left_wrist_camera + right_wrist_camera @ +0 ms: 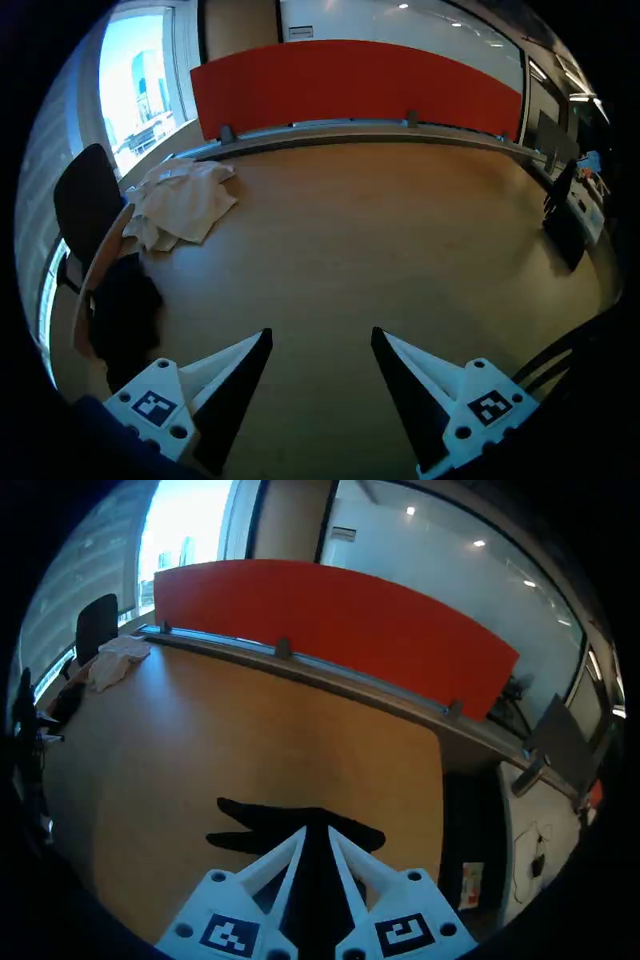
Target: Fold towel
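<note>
Left gripper view: a pale, cream-white towel point(180, 200) lies crumpled in a loose heap at the far left corner of the wooden desk point(384, 240). It is unfolded. Its layers are bunched over one another, with creases running in several directions and one flap spread flat toward the desk's middle. The heap sits just short of the grey rail point(336, 132) at the foot of the red divider point(352, 84), near the divider's left end. A black chair point(84, 200) stands beside that corner, in front of a bright window point(140, 88). A dark mass point(124, 316) sits at the desk's left edge, nearer the camera than the towel; what it is cannot be told. The left hand-held gripper point(320, 336) hovers over bare desk with its fingers wide apart and nothing between them. It is well apart from the towel.

Right gripper view: the towel point(116, 660) appears small at the far left end of the desk, close to the chair. The right hand-held gripper point(316, 830) has its fingers drawn close, leaving a narrow gap. A flat black shape point(256, 816) with an irregular outline spreads to both sides of the fingertips over the desk's near part. It cannot be told whether the shape is cloth, or whether the fingers press on it. This hand-held gripper is also well apart from the towel.
</note>
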`<state>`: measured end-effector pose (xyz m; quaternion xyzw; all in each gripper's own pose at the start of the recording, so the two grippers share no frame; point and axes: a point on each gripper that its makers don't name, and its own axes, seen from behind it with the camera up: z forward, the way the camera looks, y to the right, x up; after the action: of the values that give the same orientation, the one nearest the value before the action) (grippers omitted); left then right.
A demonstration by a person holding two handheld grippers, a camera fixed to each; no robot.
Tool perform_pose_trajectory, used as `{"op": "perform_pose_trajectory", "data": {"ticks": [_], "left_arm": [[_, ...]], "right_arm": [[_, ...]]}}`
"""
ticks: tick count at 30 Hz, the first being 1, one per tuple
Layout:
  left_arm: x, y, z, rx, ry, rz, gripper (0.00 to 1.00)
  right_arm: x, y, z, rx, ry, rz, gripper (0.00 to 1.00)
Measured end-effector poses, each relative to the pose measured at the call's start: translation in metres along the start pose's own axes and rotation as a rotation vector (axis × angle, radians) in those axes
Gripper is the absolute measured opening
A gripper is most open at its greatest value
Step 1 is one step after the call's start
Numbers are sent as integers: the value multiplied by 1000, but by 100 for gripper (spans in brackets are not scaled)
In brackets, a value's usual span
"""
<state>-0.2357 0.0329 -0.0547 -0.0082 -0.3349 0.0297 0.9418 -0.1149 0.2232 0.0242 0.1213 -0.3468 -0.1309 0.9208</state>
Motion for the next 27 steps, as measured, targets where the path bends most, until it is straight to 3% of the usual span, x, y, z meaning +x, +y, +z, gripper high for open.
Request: {"op": "perform_pose_trajectory", "data": {"ticks": [14,27], "left_arm": [[4,4,0,-13,4,13,92],[6,4,-1,-15,5,24,92]], "right_arm": [[-82,8,-33,-47,-93,69,5],[-151,19,-40,-99,-190,153,4]]}}
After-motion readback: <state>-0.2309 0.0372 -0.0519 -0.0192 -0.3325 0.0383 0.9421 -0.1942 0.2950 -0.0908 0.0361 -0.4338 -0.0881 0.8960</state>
